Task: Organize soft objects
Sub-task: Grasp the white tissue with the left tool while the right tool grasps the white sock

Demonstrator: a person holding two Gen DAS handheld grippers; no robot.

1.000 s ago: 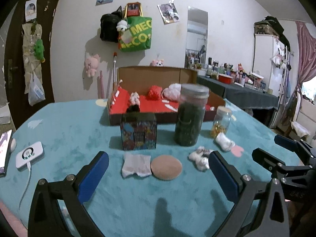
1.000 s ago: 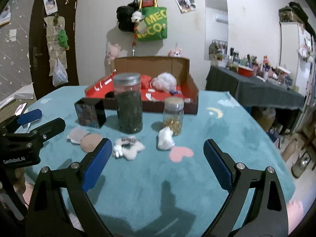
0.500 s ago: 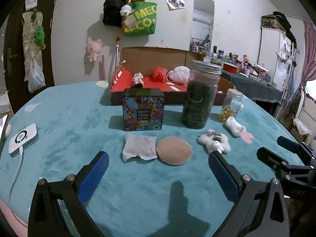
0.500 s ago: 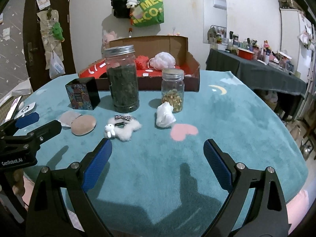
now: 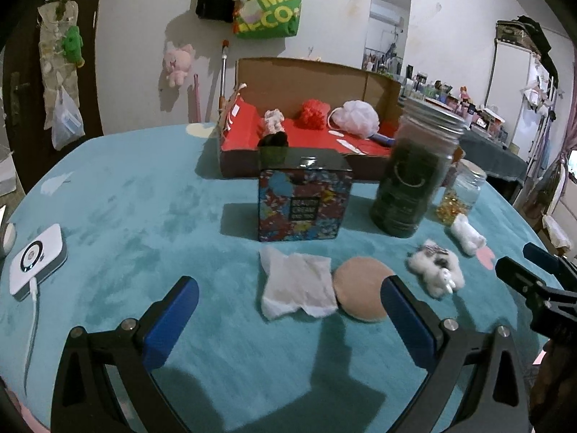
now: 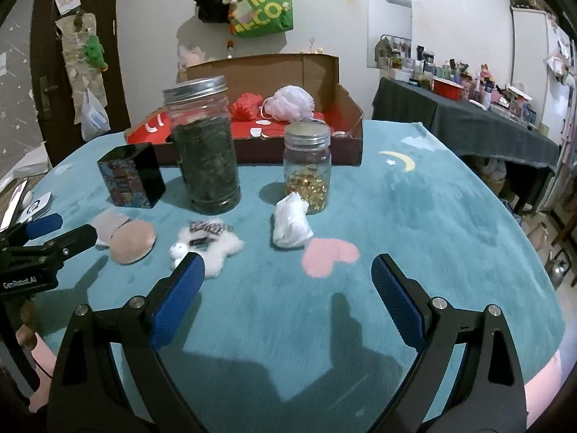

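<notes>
On the teal cloth lie a white tissue pad [image 5: 297, 285], a round beige puff [image 5: 362, 292], a fluffy white plush [image 5: 436, 272] and a crumpled white wad [image 5: 467, 234]. My left gripper [image 5: 288, 310] is open and empty, just before the tissue pad and puff. My right gripper [image 6: 288, 287] is open and empty, near the plush [image 6: 207, 243] and the wad [image 6: 290, 223]. The open cardboard box [image 5: 310, 72] with a red floor holds a red pom, a pale bath pouf [image 5: 355, 121] and a small plush.
A patterned tin [image 5: 303, 202], a tall dark-filled jar [image 5: 414, 176] and a small jar of gold pieces [image 6: 308, 171] stand between the soft items and the box. A white charger [image 5: 36, 259] lies at the left. A dark side table [image 6: 468, 122] stands to the right.
Both grippers have moved forward and lower toward the table, so the soft items appear closer. Both stay open. Nothing on the table has moved.
</notes>
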